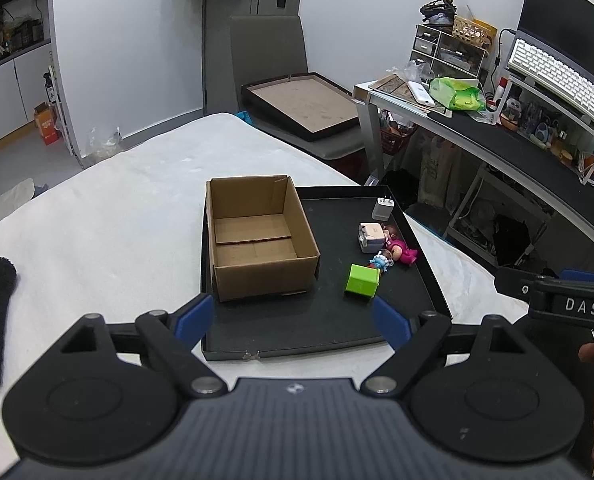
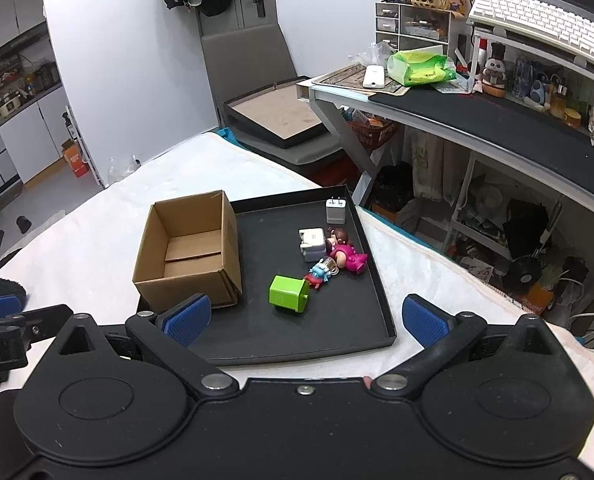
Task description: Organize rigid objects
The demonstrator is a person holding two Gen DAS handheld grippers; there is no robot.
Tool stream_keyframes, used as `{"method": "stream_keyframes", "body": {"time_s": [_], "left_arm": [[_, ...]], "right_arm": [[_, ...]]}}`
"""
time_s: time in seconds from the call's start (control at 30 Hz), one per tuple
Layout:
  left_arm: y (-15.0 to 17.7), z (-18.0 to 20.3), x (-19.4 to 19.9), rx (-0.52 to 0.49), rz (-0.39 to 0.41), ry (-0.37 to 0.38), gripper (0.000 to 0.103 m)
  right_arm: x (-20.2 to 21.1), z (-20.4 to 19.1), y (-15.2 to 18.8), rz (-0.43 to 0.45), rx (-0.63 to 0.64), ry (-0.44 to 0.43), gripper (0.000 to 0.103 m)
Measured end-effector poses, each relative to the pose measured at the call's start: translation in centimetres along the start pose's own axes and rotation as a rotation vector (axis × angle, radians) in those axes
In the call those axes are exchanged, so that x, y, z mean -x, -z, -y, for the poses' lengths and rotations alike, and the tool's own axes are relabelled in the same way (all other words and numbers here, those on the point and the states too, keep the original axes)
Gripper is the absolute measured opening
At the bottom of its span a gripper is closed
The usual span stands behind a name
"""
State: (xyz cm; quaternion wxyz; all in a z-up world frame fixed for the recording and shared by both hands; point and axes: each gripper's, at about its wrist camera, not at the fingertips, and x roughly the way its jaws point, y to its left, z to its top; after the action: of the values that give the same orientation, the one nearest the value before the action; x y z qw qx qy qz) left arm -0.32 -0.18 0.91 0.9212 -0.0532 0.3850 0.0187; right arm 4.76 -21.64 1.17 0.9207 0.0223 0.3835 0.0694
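Observation:
A black tray (image 1: 329,332) (image 2: 377,280) lies on a white bed. An open, empty cardboard box (image 1: 257,236) (image 2: 189,248) stands on its left part. To the right lie a green cube (image 1: 361,279) (image 2: 289,294), a small blue figure (image 1: 381,259) (image 2: 319,273), a pink doll (image 1: 401,249) (image 2: 347,254), a white adapter (image 1: 371,237) (image 2: 312,242) and a white charger (image 1: 383,208) (image 2: 335,210). My left gripper (image 1: 293,320) is open and empty at the tray's near edge. My right gripper (image 2: 305,318) is open and empty over the near edge.
The white bed (image 1: 117,208) (image 2: 97,208) carries the tray. A desk (image 1: 497,140) (image 2: 477,116) with clutter stands on the right. A grey chair (image 1: 297,112) (image 2: 273,120) holding a framed board is behind the bed. The right gripper's body (image 1: 569,300) shows at the left view's edge.

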Motion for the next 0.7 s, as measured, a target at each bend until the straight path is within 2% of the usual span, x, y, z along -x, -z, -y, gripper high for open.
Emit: {"method": "stream_keyframes", "body": {"time_s": [0.7], "left_arm": [[0.02,0.15,0.08,-0.003,0.004,-0.002,0.086]], "right_arm": [[0.04,0.01,0.07,0.005,-0.004,0.018,0.103]]}}
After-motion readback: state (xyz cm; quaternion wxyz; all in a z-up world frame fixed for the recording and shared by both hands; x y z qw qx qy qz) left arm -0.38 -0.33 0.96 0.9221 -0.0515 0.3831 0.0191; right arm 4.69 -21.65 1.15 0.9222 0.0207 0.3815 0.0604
